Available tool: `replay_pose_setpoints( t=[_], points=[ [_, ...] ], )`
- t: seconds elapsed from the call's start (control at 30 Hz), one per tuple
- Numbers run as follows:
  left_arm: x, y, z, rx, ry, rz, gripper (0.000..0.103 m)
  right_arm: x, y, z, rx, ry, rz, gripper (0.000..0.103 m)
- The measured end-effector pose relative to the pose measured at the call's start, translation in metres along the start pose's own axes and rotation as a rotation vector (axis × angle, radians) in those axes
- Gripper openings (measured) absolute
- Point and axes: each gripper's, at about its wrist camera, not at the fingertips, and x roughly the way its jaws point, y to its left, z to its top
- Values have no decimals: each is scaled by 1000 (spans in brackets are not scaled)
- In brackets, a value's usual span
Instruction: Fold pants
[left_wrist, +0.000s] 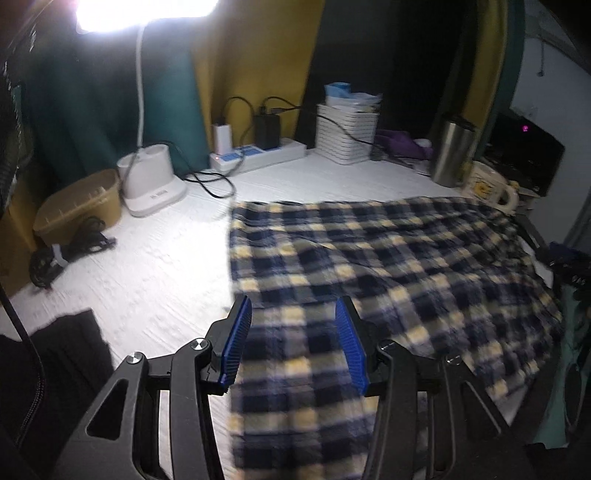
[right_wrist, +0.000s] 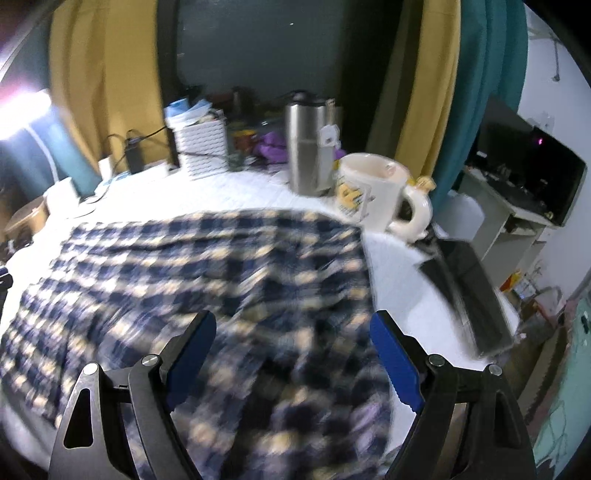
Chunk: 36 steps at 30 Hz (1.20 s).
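Note:
The pants (left_wrist: 388, 266) are navy, cream and white plaid fleece, spread flat on a white table (left_wrist: 155, 280). In the left wrist view my left gripper (left_wrist: 293, 306) is open, its blue-padded fingers above the pants' near left part, holding nothing. In the right wrist view the pants (right_wrist: 192, 266) fill the middle and look blurred. My right gripper (right_wrist: 293, 321) is wide open over the pants' near right part, empty.
At the table's back stand a white slatted box (left_wrist: 347, 133), a power strip (left_wrist: 258, 153), a steel tumbler (left_wrist: 452, 151) and a cream mug (right_wrist: 376, 192). A black flat object (right_wrist: 465, 295) lies at the right edge. A tan tub (left_wrist: 79, 201) sits at left.

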Motion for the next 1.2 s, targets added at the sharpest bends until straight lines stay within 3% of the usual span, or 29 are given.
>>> replay_pose_setpoints(
  t=[0.27,0.47,0.6,0.8,0.83,0.9,1.07,1.2],
  points=[
    [4,-19,-35,28,61,-56,47,-9,45,-37,-92,39,61,86],
    [21,-7,-58,15,118,-16,47,0,41,-65,-101,89,17,86],
    [8,-6,-56,38,81,46,47,-4,31,-76,-85,92,-5,86],
    [-21,-13,-61,63,45,-9,47,-27,24,-78,-73,40,-27,86],
    [-27,-17,-64,75,40,-24,49,-31,23,-78,-72,32,-28,86],
    [-34,-23,-69,91,31,-45,70,-38,23,-80,-73,19,-29,87],
    [-48,-37,-81,123,10,-73,72,-51,28,-88,-88,5,-23,87],
    [-47,-41,-91,154,27,-53,72,-57,34,-94,-106,-1,2,89]
  ],
)
